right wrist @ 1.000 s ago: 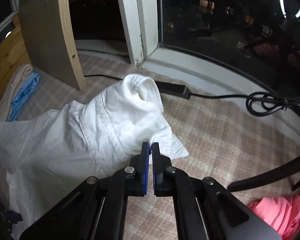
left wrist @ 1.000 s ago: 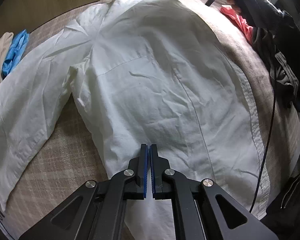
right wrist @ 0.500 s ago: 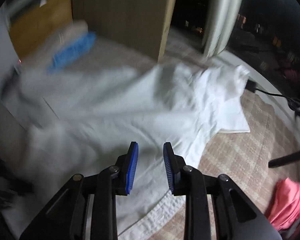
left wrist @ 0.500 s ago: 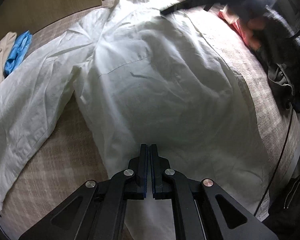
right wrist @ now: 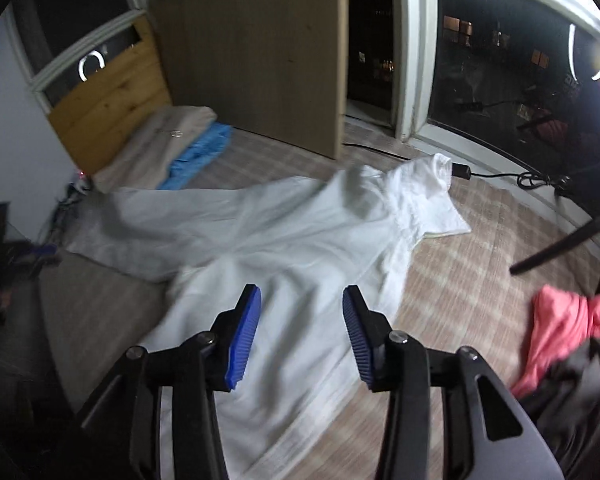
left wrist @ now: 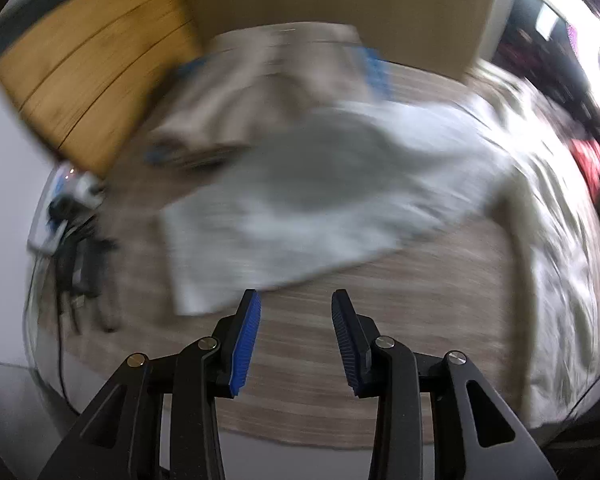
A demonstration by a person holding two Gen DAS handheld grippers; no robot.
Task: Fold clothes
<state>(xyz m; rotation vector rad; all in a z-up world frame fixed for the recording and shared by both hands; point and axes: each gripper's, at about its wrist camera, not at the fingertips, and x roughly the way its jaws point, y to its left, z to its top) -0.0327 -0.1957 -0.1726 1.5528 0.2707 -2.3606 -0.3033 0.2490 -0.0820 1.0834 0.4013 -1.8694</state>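
A white long-sleeved shirt (right wrist: 284,236) lies spread flat on the plaid bed cover, collar (right wrist: 432,184) toward the window, one sleeve (right wrist: 140,216) stretched to the left. In the blurred left wrist view the sleeve (left wrist: 300,200) lies ahead of my left gripper (left wrist: 296,340), which is open and empty above bare cover. My right gripper (right wrist: 300,336) is open and empty, hovering over the shirt's body.
A beige folded garment (right wrist: 160,140) and a blue one (right wrist: 200,152) lie by the wooden headboard (right wrist: 108,108). A pink garment (right wrist: 564,332) and dark clothes lie at the right. A black cable (right wrist: 500,174) and a chair leg (right wrist: 560,244) are near the window. Cables (left wrist: 72,256) hang at the bed's left edge.
Both grippers have opened and let go of the shirt. The left one swung left toward the sleeve; the right one pulled back from the collar over the shirt's body.
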